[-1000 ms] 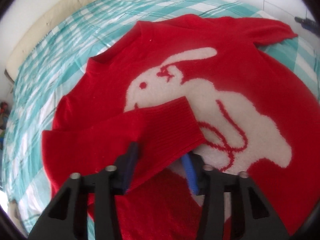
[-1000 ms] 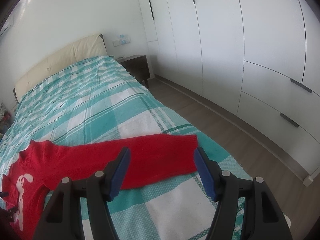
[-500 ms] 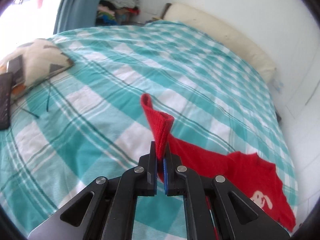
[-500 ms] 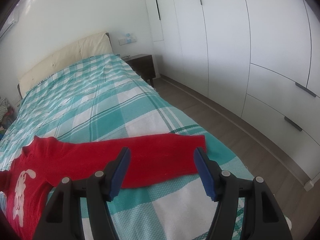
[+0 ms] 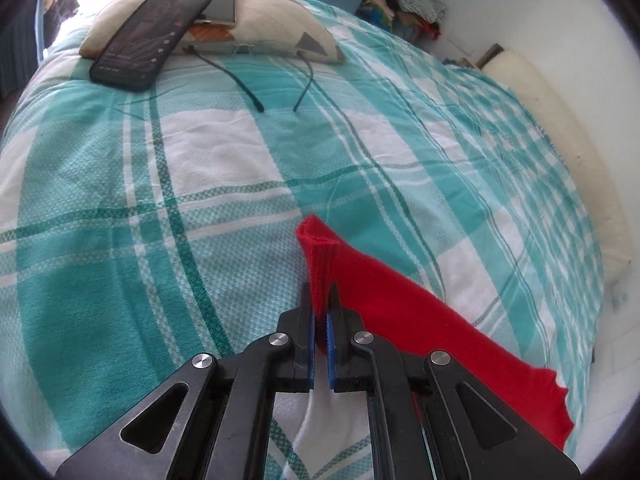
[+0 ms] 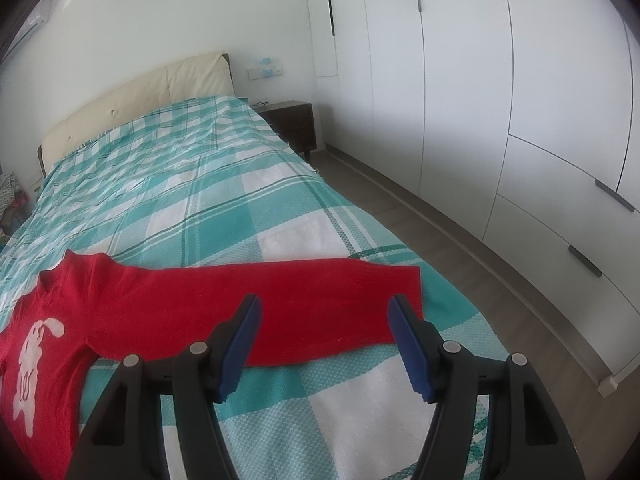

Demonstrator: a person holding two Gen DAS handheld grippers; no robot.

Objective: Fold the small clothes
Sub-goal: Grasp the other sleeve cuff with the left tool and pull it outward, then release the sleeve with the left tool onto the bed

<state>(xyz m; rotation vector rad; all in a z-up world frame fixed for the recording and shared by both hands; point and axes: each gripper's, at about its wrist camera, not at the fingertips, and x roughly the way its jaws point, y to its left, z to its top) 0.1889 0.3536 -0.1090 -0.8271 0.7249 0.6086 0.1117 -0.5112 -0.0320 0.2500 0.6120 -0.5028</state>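
Observation:
A red sweater with a white rabbit lies on a teal plaid bed cover. My left gripper is shut on the ribbed cuff of one sleeve, which stands up between the blue pads, and the sleeve trails right behind it. My right gripper is open and empty, just above the other sleeve, which lies flat and stretched toward the bed's right edge.
A patterned cushion with a black phone and glasses lies at the far side of the bed cover. A clothes pile sits beyond. White wardrobes, a nightstand and floor lie right of the bed.
My left gripper closed on the sleeve cuff, then swung away from the sweater body, pulling the sleeve out over the bed toward the cushion. The right gripper stayed open over the other sleeve.

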